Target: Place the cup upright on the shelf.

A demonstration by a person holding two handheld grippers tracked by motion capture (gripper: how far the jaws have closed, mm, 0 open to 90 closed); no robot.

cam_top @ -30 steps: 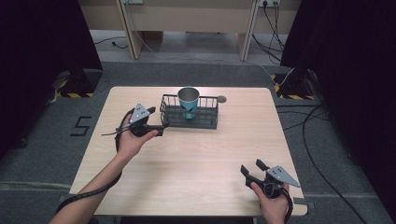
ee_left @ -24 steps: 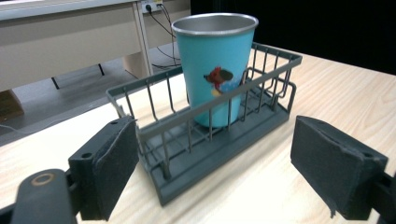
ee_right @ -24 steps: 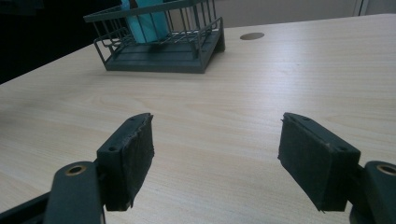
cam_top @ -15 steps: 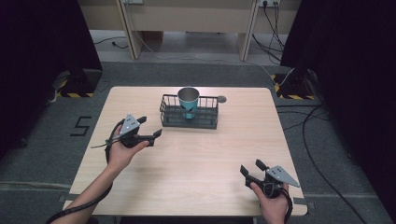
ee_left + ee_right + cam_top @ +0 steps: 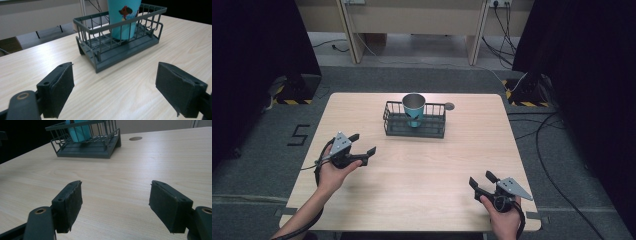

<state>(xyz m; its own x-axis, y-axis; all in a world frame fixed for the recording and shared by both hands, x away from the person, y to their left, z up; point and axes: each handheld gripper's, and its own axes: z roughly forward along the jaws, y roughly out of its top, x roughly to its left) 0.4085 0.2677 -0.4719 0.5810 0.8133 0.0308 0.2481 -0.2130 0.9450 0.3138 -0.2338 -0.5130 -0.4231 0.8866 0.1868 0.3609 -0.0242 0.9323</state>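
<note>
Starting at the near edge of the surface (image 5: 422, 190): one right gripper (image 5: 484, 181), held low by the near right corner, fingers (image 5: 68, 202) spread wide with nothing between them. One left gripper (image 5: 363, 143), a little farther in toward the left edge, likewise spread wide and empty, its fingers (image 5: 58, 88) pointed at the basket and well apart from it. Next, toward the far edge and about midway between the left and right edges: one wire basket (image 5: 415, 120), dark grey, oblong, with a solid base and open bar sides; judged stiff and fairly light, its top rail or a short end offering the firmest purchase. Standing upright inside it, near the middle: one cup (image 5: 414, 107), teal with a small printed figure (image 5: 125, 10) on its wall and a metallic-looking rim; judged light, rigid and smooth, so liable to slip under a weak pinch, and probably empty, though the inside cannot be made out. The basket bars screen its lower wall, so the likely hold is the upper part above the rail, either across the body or one finger inside the rim and one outside. Last, beside the basket's far right corner: one round grey grommet (image 5: 449, 106) set in the surface. Count: two grippers, one basket, one cup, one grommet.
</note>
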